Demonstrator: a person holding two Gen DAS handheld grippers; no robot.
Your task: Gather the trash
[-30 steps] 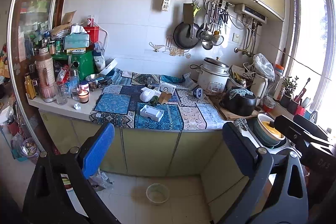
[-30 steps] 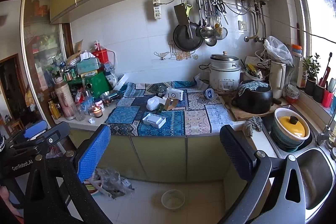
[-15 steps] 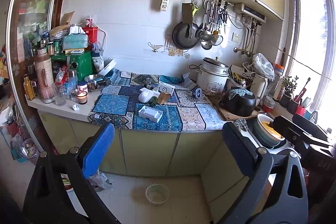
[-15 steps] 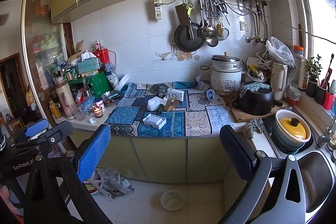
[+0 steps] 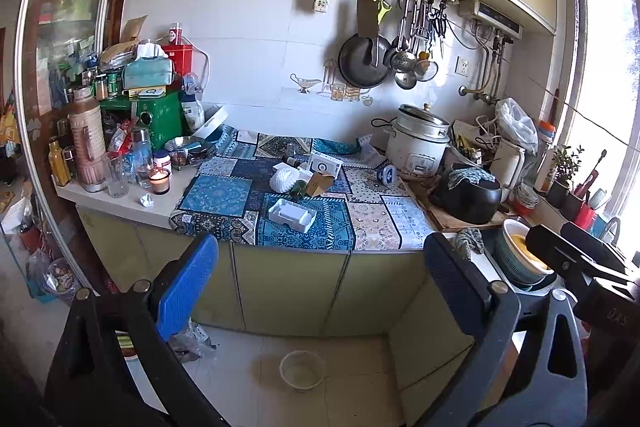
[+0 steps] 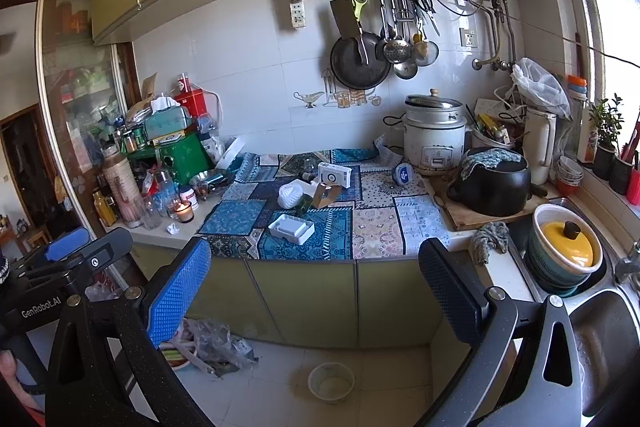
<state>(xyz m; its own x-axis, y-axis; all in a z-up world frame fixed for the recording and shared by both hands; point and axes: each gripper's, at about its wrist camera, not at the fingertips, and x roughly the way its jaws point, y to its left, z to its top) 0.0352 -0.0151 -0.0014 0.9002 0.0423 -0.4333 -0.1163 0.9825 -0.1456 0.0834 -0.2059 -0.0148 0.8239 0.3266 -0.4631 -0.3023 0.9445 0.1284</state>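
A: We start with the biggest thing, the long worktop point(image 5: 120, 197) with its blue patchwork cloth point(image 6: 320, 223), running from the cluttered left end to the steel sink point(image 6: 600, 327) on the right.

B: On it we see the white rice cooker point(image 6: 434, 139) against the tiled wall and the black clay pot point(image 6: 492, 187) on a wooden board beside it.

A: Smaller now: a white rectangular plastic tray point(image 5: 292, 215) lies near the front edge of the cloth, a white foam net point(image 5: 285, 179) sits just behind it, and a brown cardboard piece point(image 6: 326, 195) stands next to the net.

B: A crumpled white paper ball point(image 5: 147, 201) rests on the bare worktop, just beside the lit candle in a glass point(image 5: 159, 180).

A: On the floor we find crumpled clear plastic wrapping point(image 6: 212, 343) at the cabinet foot and a round clear plastic cup point(image 5: 302, 371) well apart from it.

B: Our left gripper point(image 5: 320, 275) and right gripper point(image 6: 316, 283) both hang well back from the worktop, each with its 2 jaws spread wide and nothing between them.
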